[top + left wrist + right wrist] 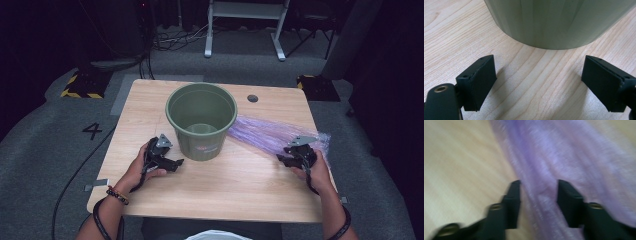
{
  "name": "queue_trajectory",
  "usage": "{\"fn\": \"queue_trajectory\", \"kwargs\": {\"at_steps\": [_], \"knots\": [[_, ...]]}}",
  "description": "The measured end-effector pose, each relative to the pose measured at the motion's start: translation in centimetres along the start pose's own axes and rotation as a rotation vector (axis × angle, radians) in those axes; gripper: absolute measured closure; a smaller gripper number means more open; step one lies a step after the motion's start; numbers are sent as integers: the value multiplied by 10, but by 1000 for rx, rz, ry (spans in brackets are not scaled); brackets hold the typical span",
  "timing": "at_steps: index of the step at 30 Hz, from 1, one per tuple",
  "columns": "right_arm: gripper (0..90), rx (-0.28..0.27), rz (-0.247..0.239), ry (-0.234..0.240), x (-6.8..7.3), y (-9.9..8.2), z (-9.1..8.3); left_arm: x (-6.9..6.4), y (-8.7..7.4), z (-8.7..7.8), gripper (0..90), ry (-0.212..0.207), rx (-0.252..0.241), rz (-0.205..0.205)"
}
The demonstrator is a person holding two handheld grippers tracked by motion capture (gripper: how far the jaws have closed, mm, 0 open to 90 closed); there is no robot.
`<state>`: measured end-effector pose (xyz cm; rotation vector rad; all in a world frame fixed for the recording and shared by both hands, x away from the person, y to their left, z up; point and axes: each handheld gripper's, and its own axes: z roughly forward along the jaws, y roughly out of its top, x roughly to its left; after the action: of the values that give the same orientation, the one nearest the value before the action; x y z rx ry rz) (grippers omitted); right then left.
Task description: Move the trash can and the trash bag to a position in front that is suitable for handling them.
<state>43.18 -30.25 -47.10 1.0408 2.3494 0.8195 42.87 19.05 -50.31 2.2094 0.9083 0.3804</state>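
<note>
The purple plastic bag (272, 134) lies flat on the tabletop (225, 185), stretching from the green bucket (201, 120) out right, where the right hand-held gripper (289, 156) straddles it half-open, while the left hand-held gripper (176, 163) sits wide open just left of the bucket.

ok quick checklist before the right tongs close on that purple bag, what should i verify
1. Right tongs open: ok, a gap shows between the jaws.
2. Purple bag between the jaws: ok, a fold lies in the gap, though the view is blurred.
3. Bag free of the green bucket: cannot tell, its far end meets the bucket's side.
4. Left tongs open and holding nothing: ok, bare table between them.
5. Bucket upright and empty: ok.
</note>
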Motion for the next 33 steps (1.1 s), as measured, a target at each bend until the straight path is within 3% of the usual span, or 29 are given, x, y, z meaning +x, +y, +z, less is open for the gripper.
{"fn": "queue_trajectory", "kwargs": {"at_steps": [1,2,3,4,7,9,10,11,15,17,18,19,22,23,30,33], "knots": [[402,-54,-20,-11,8,13,-4,0,0,0,122,0,0,0],[402,-54,-20,-11,8,13,-4,0,0,0,122,0,0,0],[375,-108,-25,3,19,30,-1,0,0,0,122,0,0,0],[360,-125,-28,34,24,38,4,0,0,0,122,0,0,0],[359,-126,-38,63,33,54,18,0,0,0,122,-1,-1,-3],[366,-123,-23,84,41,73,42,0,0,0,122,-1,-1,-3],[366,-123,-23,84,41,73,42,0,0,0,122,-1,-1,-3],[411,-118,-14,74,42,83,56,0,0,0,122,-1,-1,-3],[501,-89,-7,56,42,91,74,0,0,0,122,-1,-1,-3],[627,-57,34,62,38,91,87,-1,0,0,123,-2,-1,-4],[627,-57,34,62,38,91,87,-1,0,0,123,-2,-1,-4],[698,-52,69,93,36,90,91,-1,0,0,123,-1,-1,-4],[758,-39,63,102,35,88,93,-1,0,0,123,-1,-1,-5],[823,-26,60,124,36,85,94,-1,0,0,123,0,-1,-5],[888,-30,45,198,37,65,80,-1,0,0,124,0,-1,-5],[890,-56,41,236,39,42,61,-1,0,0,124,-1,-2,-5]]}}
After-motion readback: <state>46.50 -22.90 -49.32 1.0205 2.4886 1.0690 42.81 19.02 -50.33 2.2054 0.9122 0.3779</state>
